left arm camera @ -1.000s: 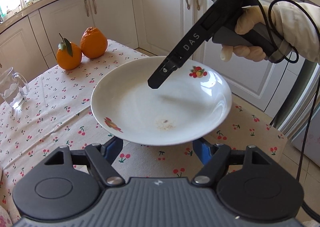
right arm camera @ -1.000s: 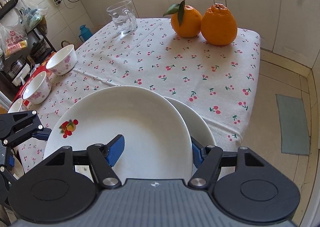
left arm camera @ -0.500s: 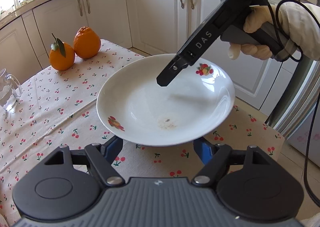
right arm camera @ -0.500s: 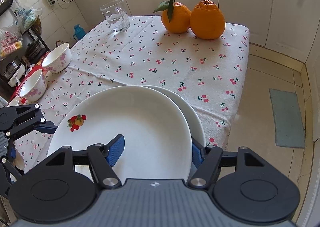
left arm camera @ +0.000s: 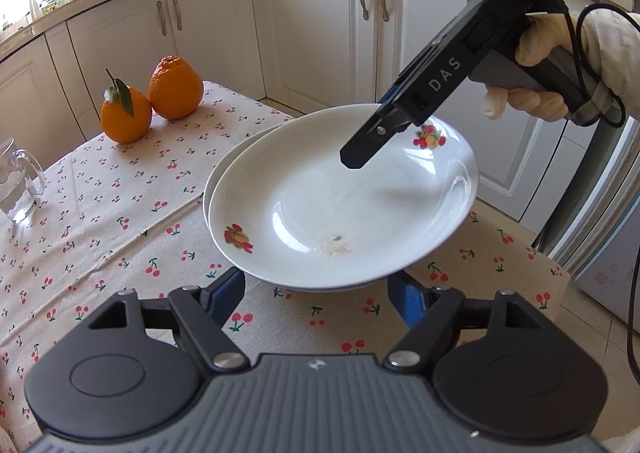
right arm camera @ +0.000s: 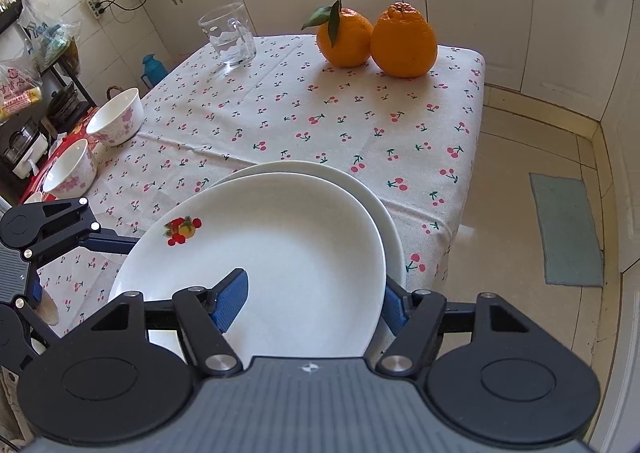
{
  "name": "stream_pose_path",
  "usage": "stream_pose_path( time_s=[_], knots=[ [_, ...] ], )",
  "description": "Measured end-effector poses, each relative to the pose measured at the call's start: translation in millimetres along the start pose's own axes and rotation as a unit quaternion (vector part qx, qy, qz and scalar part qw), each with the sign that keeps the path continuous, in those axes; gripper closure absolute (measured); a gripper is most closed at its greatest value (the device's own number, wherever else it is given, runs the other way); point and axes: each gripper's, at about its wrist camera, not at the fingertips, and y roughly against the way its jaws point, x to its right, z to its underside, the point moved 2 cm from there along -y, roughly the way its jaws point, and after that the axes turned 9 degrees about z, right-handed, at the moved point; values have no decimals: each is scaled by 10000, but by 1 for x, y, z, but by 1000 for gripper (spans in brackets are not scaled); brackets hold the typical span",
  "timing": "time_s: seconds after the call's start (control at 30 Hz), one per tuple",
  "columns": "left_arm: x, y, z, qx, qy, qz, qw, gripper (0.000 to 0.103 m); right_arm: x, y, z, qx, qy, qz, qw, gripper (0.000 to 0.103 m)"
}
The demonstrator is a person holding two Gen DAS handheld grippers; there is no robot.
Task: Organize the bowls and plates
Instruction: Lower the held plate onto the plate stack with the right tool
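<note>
Where the cherry-print cloth covers the worktop (right arm camera: 360,125), a white plate (right arm camera: 276,253) with fruit motifs sits tilted on a second plate (right arm camera: 362,191) near the corner. The right gripper (right arm camera: 310,299) has its jaws around the upper plate's rim; whether they pinch it I cannot tell. The left gripper (left arm camera: 318,293) hangs beside the plates, jaws wide. Two oranges (right arm camera: 376,37) touch each other at the far edge.

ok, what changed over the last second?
The top plate, gripped at its rim by the right gripper, has moved over the lower plate at the table's corner; the lower rim now shows in the left view too. Left gripper stays open by the near rim. Oranges, glass and bowls unchanged.
</note>
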Motion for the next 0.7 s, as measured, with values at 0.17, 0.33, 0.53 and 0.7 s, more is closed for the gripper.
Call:
stream_pose_path(
  time_s=[0.17, 0.33, 0.53, 0.7],
  knots=[
    [0, 0, 0, 0, 27, 5, 10000, 24, 1, 5, 3, 44, -71, 19, 10000, 29],
    [0, 2, 0, 16, 40, -13, 10000, 24, -1, 10, 6, 60, -65, 60, 9999, 28],
    [1, 3, 1, 18, 28, -26, 10000, 23, -4, 13, 10, 75, -65, 149, 9998, 28],
    [3, 5, 2, 31, 21, -15, 10000, 23, -6, 17, 13, 75, -79, 197, 9997, 27]
  ],
)
